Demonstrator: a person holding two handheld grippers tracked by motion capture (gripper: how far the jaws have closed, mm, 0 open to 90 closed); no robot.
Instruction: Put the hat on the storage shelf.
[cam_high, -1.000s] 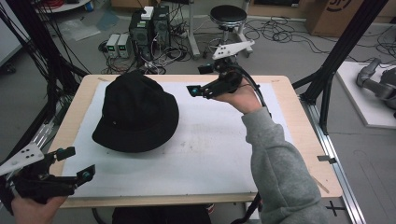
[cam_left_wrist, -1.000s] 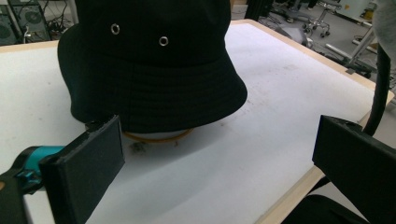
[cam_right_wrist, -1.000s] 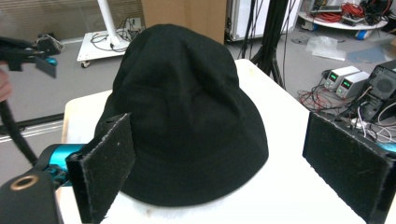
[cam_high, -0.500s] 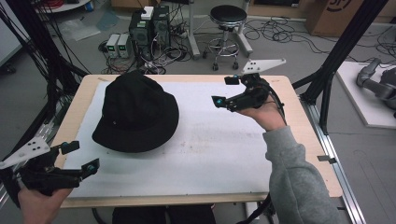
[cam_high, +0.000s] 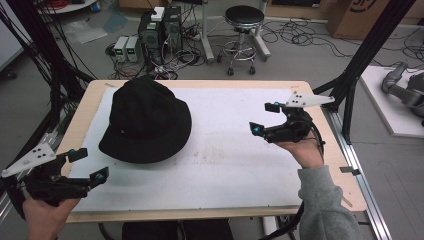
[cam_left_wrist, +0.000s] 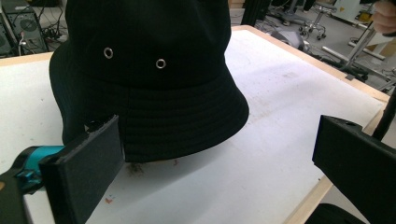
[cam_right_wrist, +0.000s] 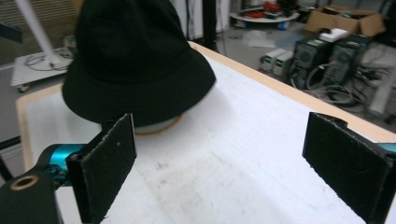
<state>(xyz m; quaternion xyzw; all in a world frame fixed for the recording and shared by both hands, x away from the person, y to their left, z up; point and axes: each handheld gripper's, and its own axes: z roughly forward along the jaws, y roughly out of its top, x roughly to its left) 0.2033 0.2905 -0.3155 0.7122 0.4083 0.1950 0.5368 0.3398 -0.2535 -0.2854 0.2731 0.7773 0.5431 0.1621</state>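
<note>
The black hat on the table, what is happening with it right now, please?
A person holds a gripper in each hand at a table with a white mat. The black bucket hat sits crown up on the mat's left part, and nothing touches it. The left gripper hangs open near the table's front left corner, pointing at the hat's brim. The right gripper is open too, held above the right side of the mat, well apart from the hat and aimed toward it. Neither gripper holds anything.

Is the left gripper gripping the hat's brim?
No, the left gripper is open, both pads clear of the hat, which rests on the table.
</note>
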